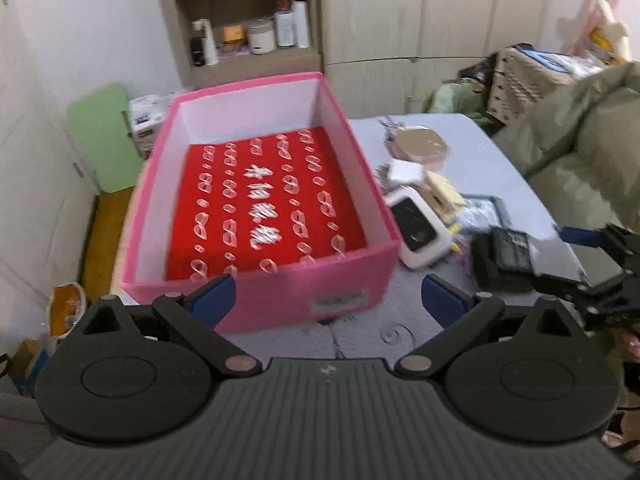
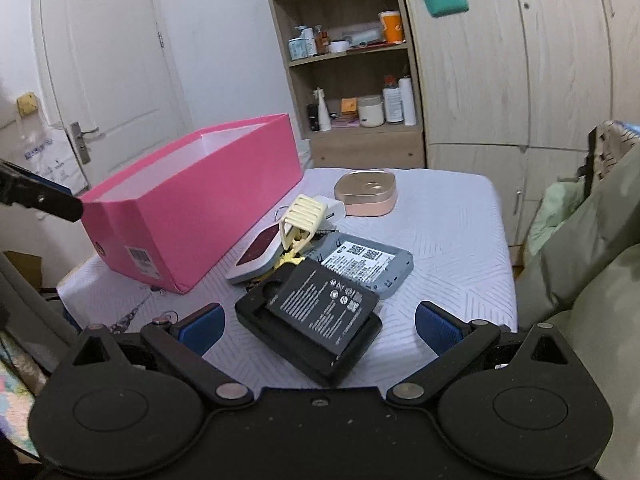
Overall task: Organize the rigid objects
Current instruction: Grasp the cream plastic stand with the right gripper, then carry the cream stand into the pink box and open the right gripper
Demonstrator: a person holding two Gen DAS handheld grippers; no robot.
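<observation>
A pink box (image 1: 280, 300) with a red patterned floor stands open on the table (image 1: 472, 152); it also shows in the right wrist view (image 2: 192, 208). My left gripper (image 1: 326, 300) is open and empty just in front of the box's near wall. My right gripper (image 2: 318, 324) is open, its fingers on either side of a black flat device (image 2: 316, 320) lying on the table. Behind it lie a grey device (image 2: 368, 264), a white-framed clock (image 2: 256, 256), a yellow clip (image 2: 300, 216), a white adapter (image 2: 332, 210) and a rose-gold case (image 2: 366, 194).
A shelf unit (image 2: 348, 80) with bottles and jars stands behind the table, next to wardrobe doors (image 2: 520, 60). A green quilted jacket (image 2: 592, 260) lies at the table's right edge. A white door (image 2: 104, 52) is at the left.
</observation>
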